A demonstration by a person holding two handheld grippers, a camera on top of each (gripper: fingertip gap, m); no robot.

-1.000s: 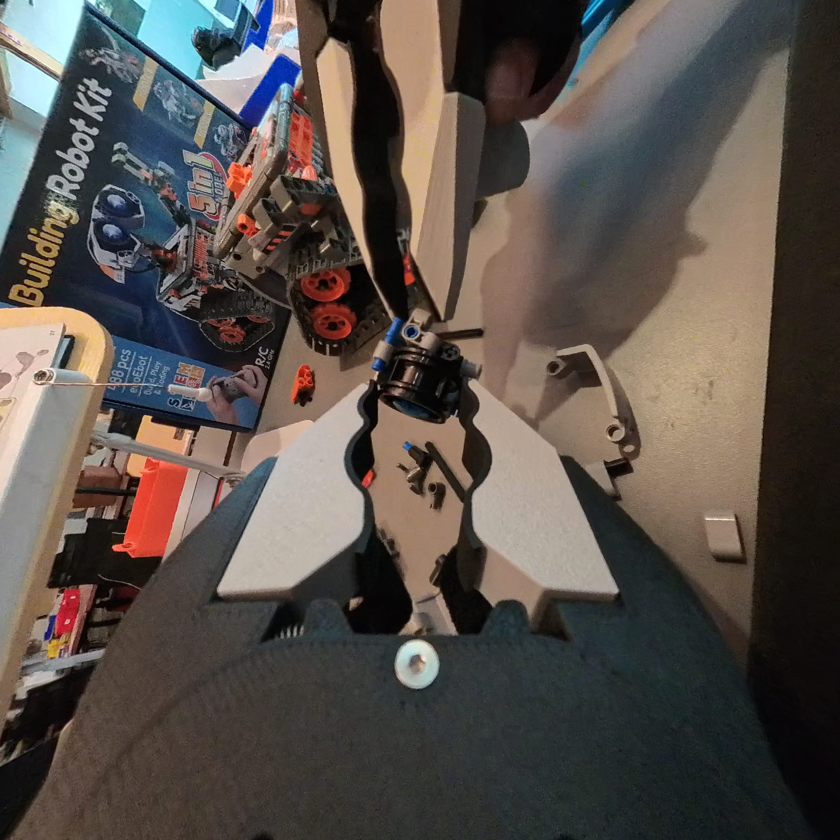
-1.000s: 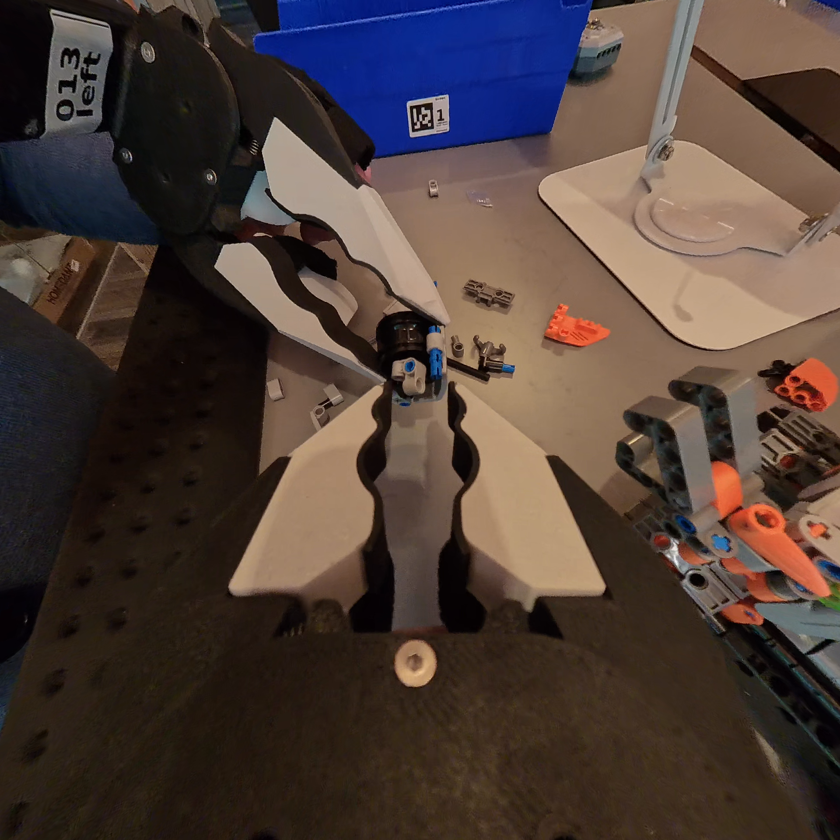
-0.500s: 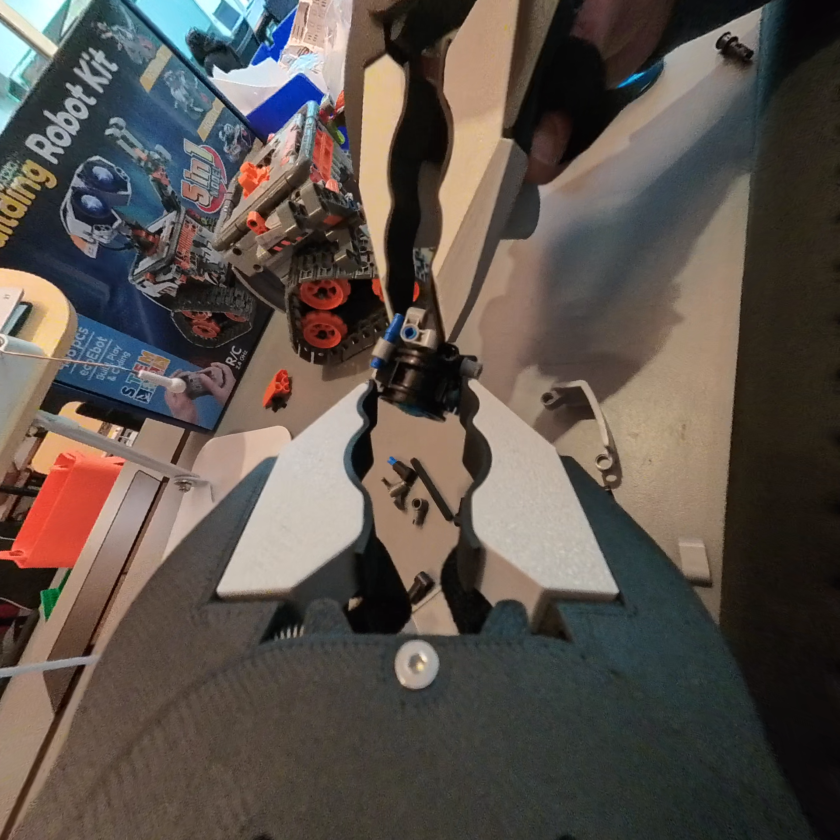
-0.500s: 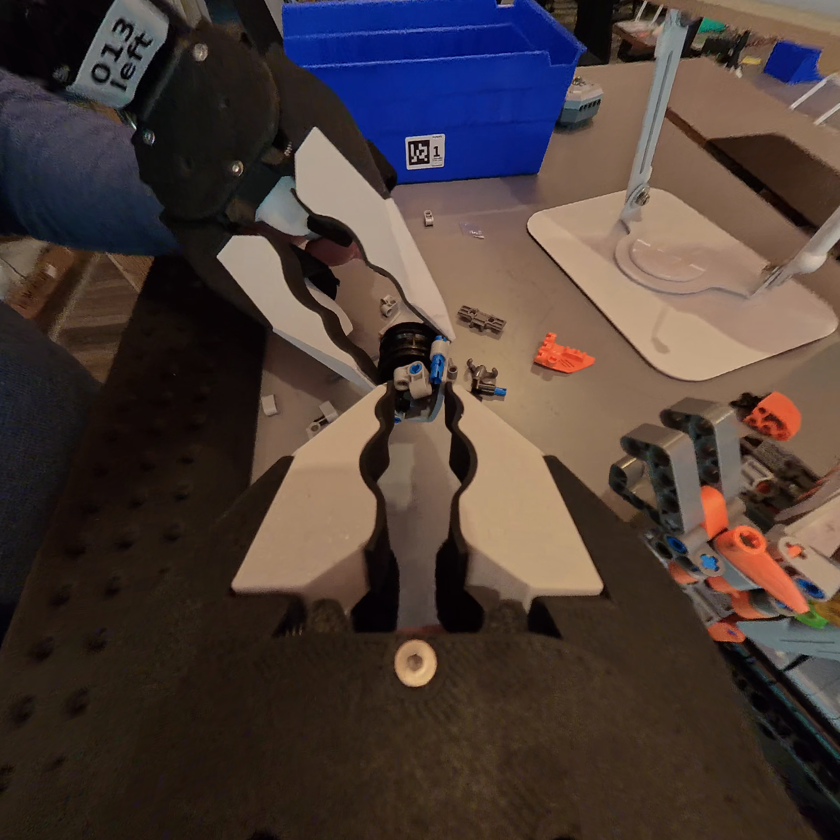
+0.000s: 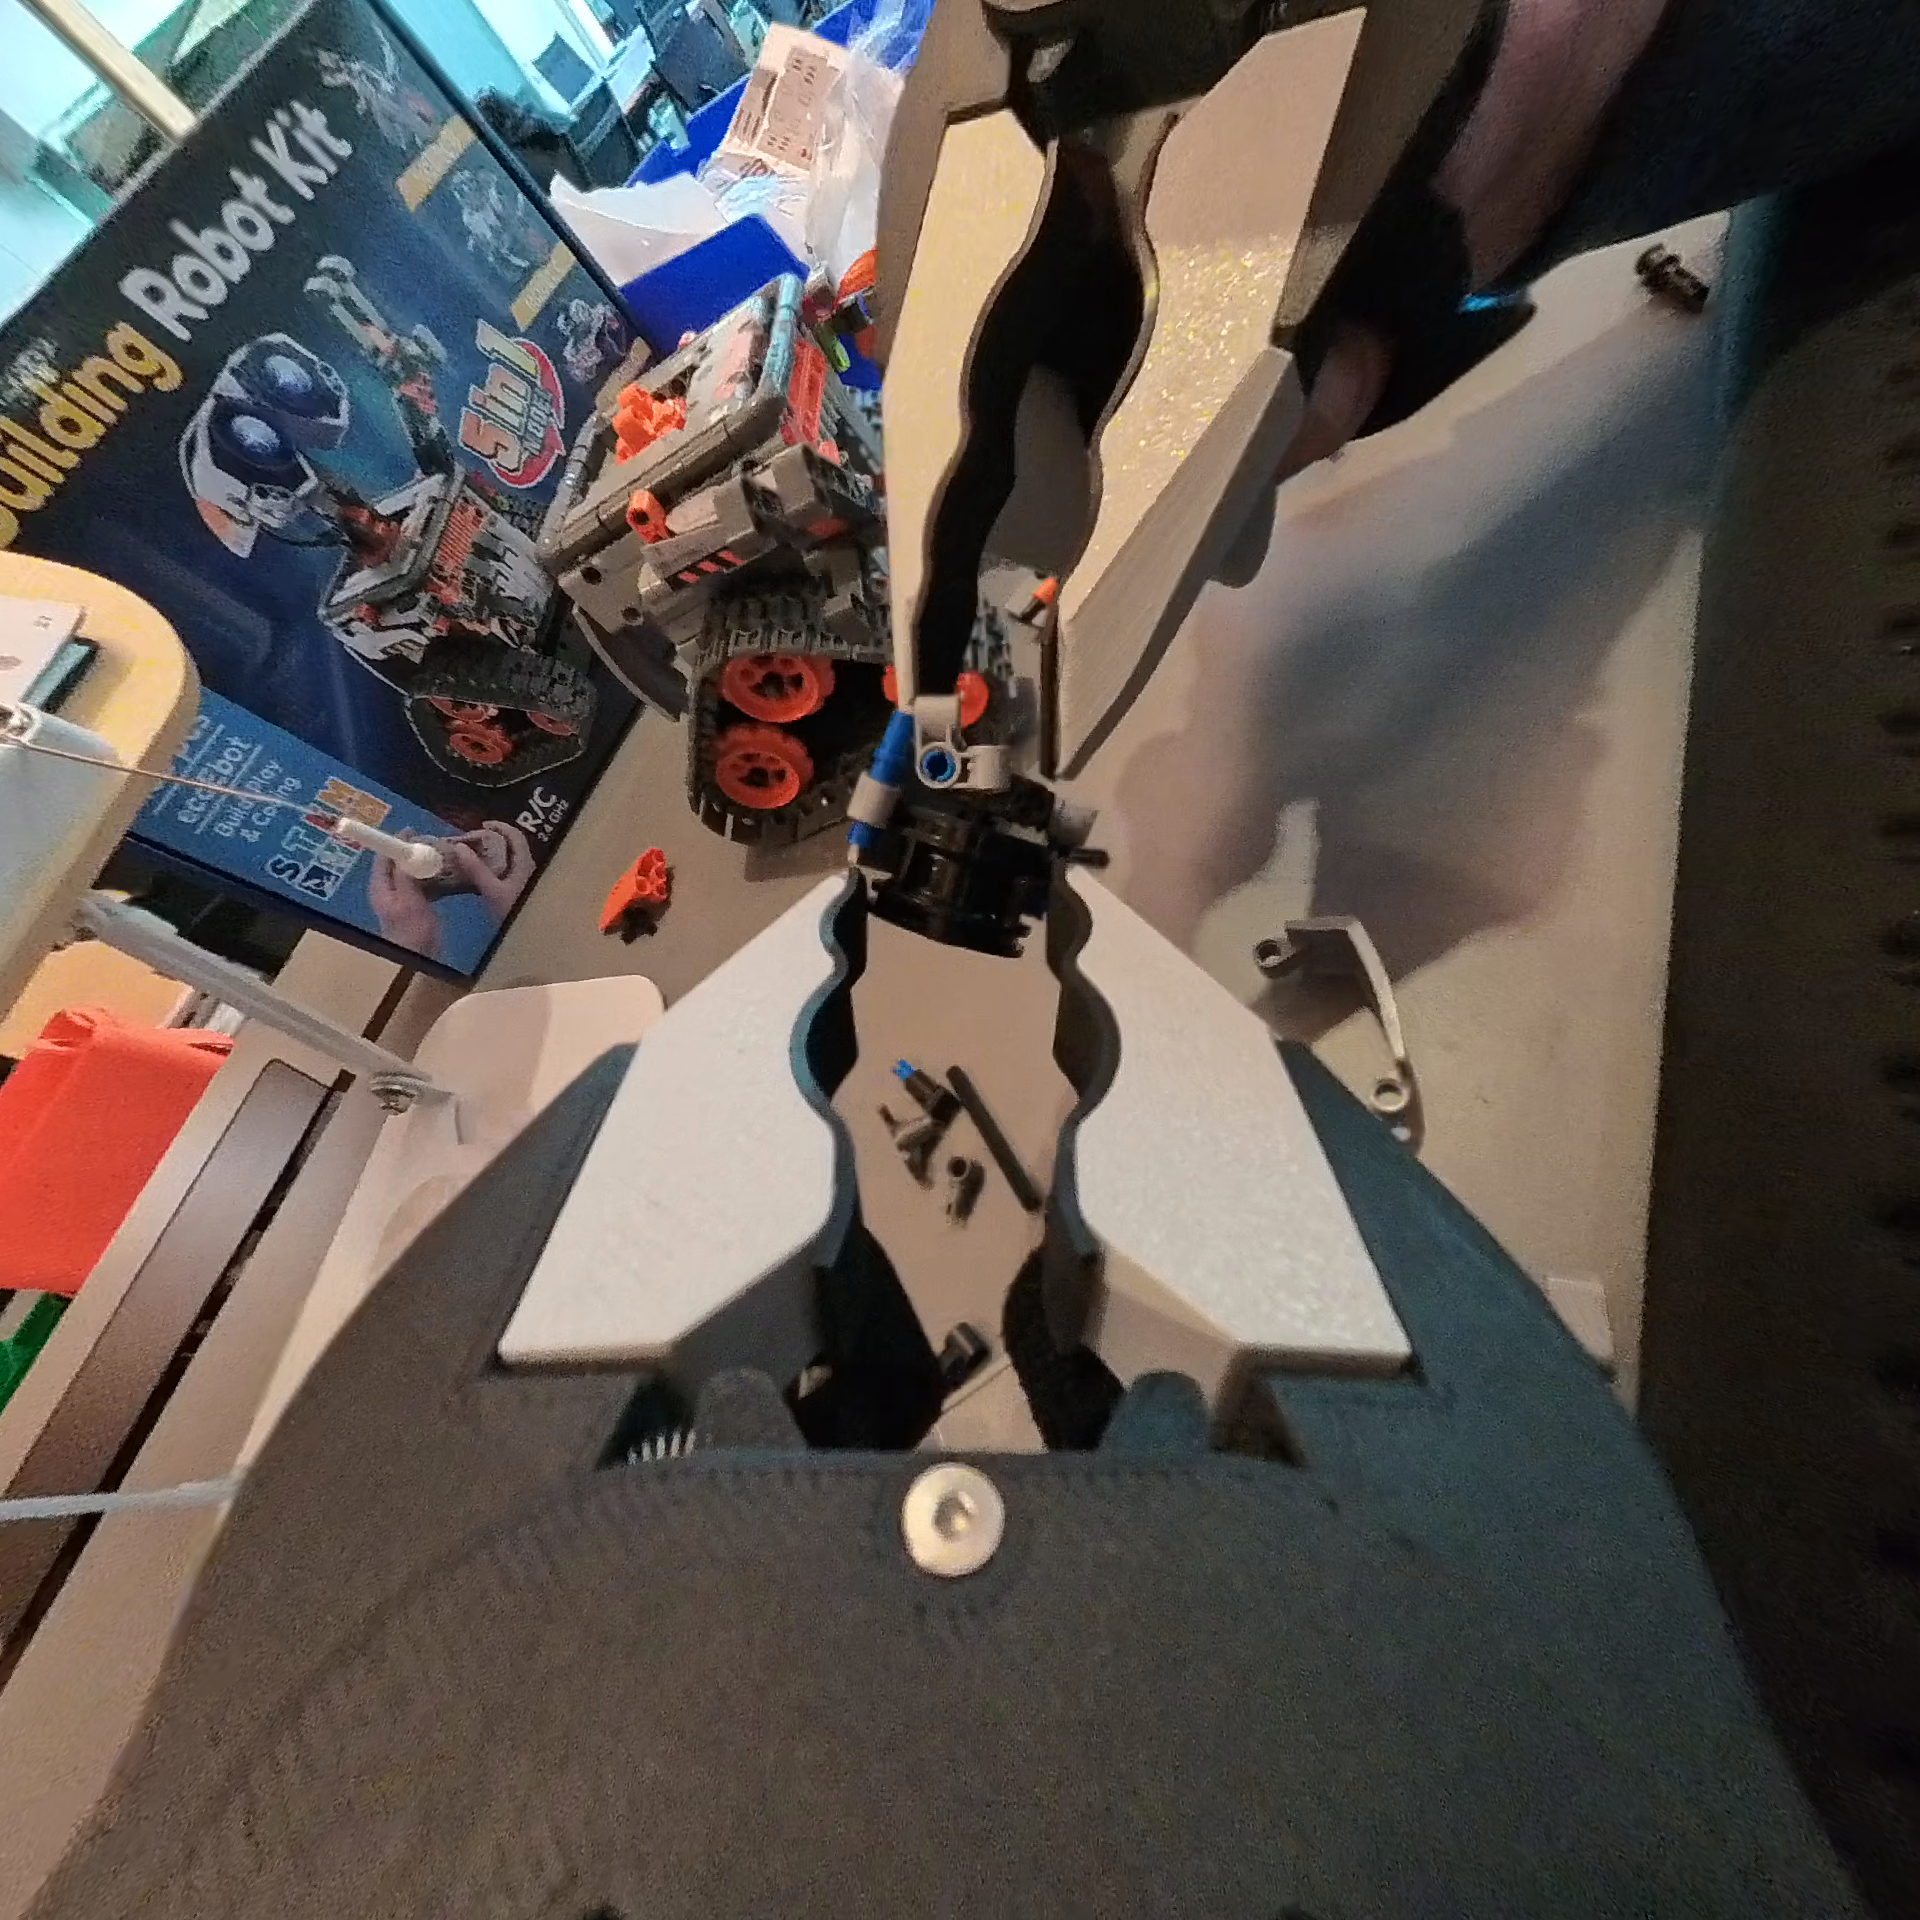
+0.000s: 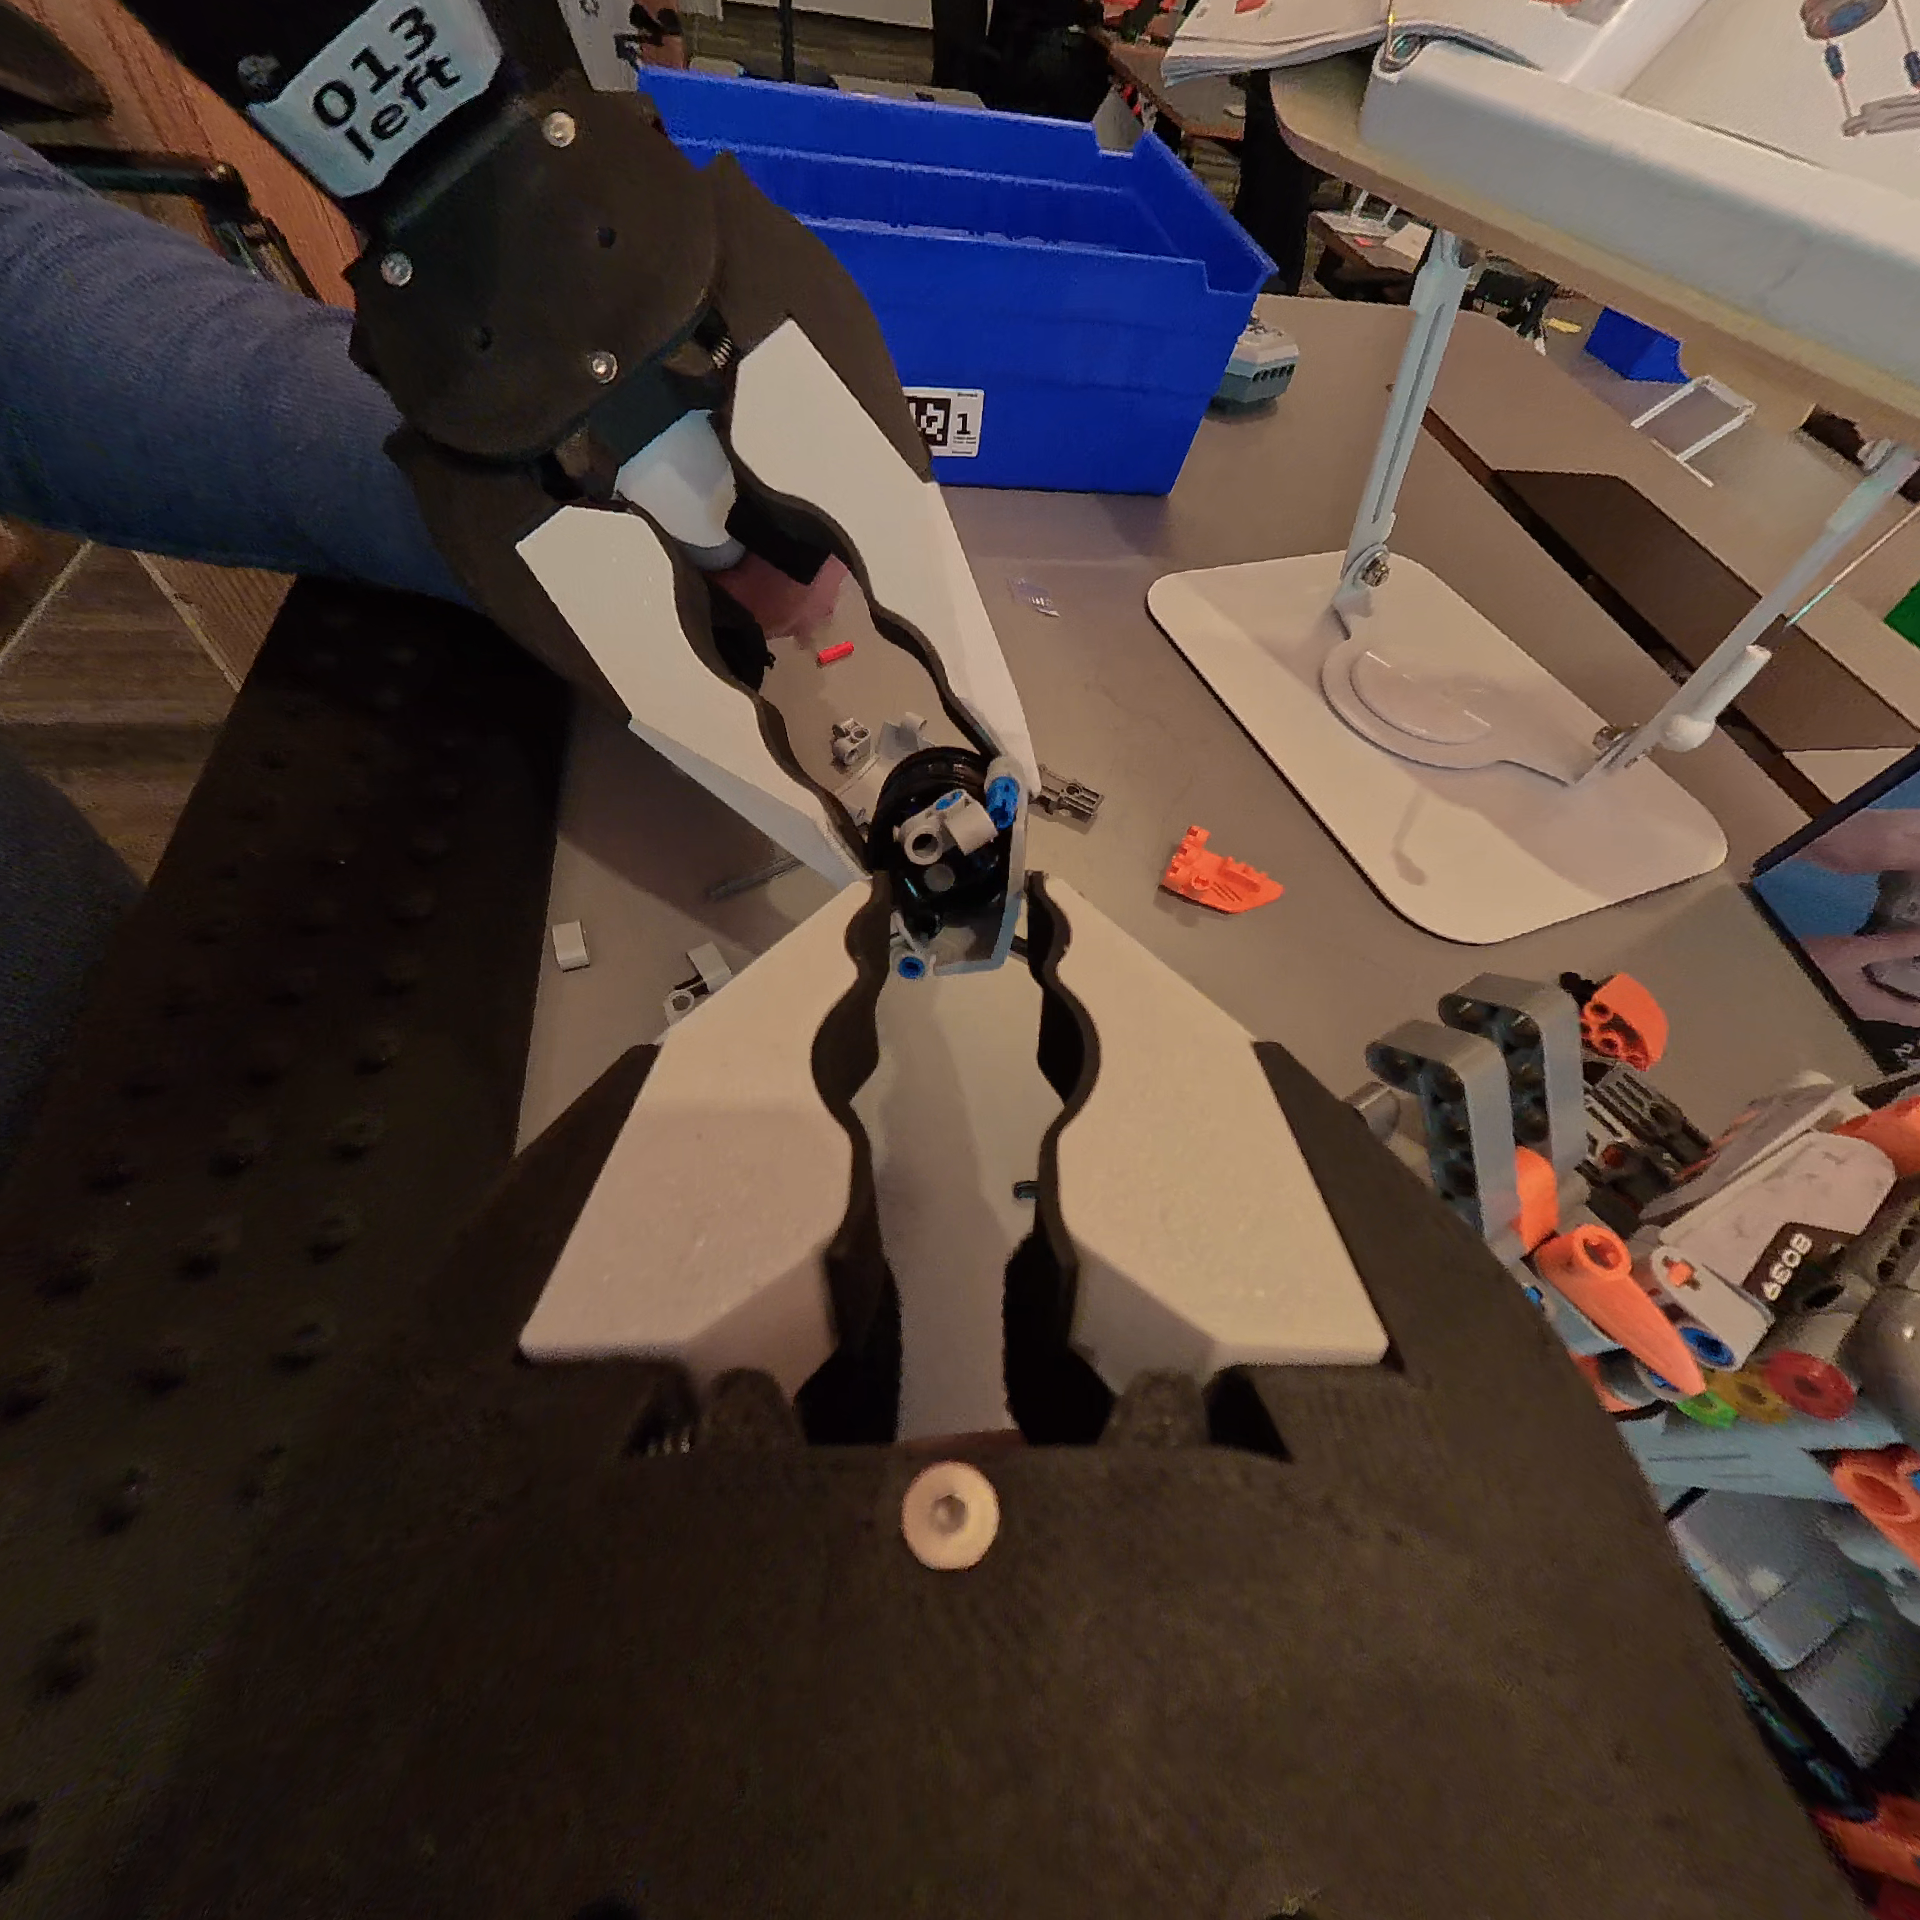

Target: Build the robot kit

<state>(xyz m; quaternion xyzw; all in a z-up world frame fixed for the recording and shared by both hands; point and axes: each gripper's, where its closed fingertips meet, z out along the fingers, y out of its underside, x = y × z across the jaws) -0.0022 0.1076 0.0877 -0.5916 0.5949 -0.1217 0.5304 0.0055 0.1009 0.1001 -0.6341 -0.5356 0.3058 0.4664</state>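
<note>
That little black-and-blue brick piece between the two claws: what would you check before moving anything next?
1. Left claw grips the black brick assembly: ok, its tips press both sides.
2. Right claw has hold too: ok, tips close on the assembly's grey-blue end.
3. Assembly lifted off the grey table: ok, loose black pins lie beneath it.
4. Blue pin fully seated: cannot tell.
5. Tracked model out of the way: ok, apart behind the claws.
6. Orange piece out of the way: ok, off to the side.

Glossy black plastic wheel piece [image 5: 961, 873]; matt grey table [image 6: 1122, 665]; rough-textured hand-held gripper [image 6: 951, 894].
</note>
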